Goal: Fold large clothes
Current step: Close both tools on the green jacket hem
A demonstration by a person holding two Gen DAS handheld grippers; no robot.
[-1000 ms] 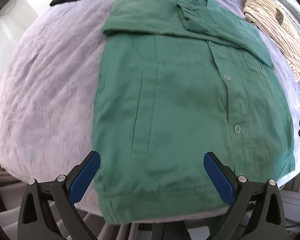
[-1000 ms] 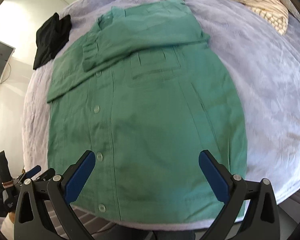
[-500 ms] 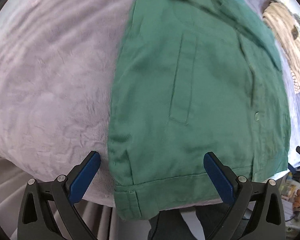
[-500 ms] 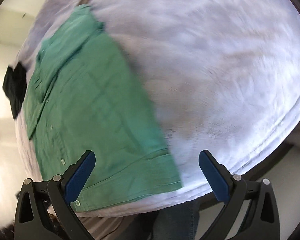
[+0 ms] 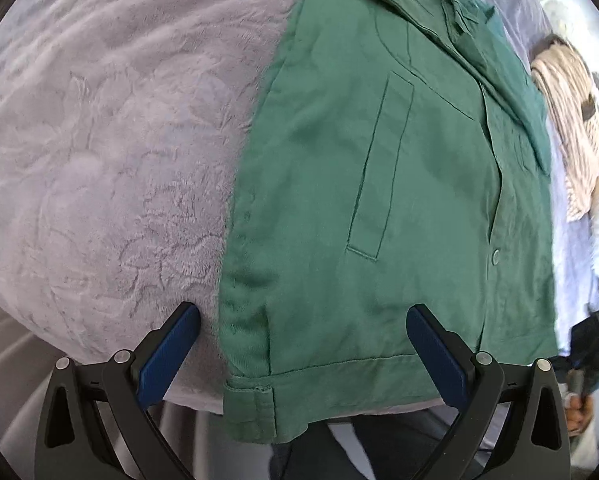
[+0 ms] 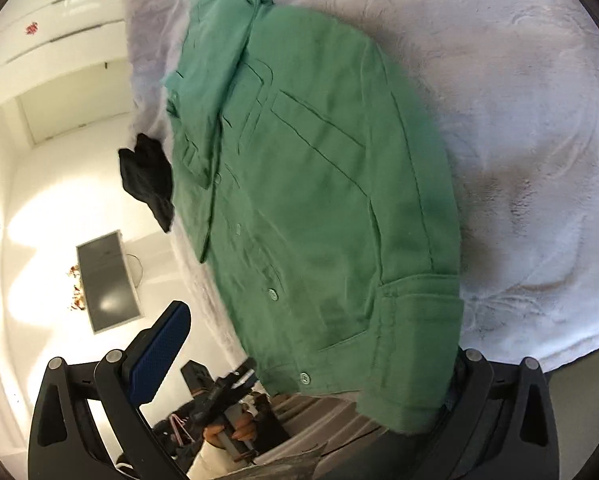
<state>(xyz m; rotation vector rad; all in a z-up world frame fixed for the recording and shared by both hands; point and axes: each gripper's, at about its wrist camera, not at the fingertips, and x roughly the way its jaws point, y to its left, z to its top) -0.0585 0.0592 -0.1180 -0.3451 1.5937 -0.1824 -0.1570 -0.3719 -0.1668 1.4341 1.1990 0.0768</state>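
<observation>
A green button shirt [image 5: 379, 200] lies flat, front up, on a lilac plush blanket [image 5: 99, 160], sleeves folded across the chest. Its hem hangs over the bed's near edge. My left gripper [image 5: 303, 356] is open and straddles the hem's left corner, blue pads [image 5: 171, 352] on either side of the cloth. In the right wrist view the same shirt [image 6: 319, 200] fills the middle. My right gripper [image 6: 307, 364] is open at the hem's right corner, and the folded cloth drapes over its right finger and hides that pad.
A beige striped garment [image 5: 571, 120] lies beyond the shirt's right side. A black garment [image 6: 147, 176] sits at the blanket's far edge. A hand [image 6: 227, 432] holding the other gripper shows below the hem. A dark monitor [image 6: 107, 280] stands by the white wall.
Both grippers have dropped from above the shirt's middle to its hem and spread apart, the left to the left corner, the right to the right corner. The shirt has not moved.
</observation>
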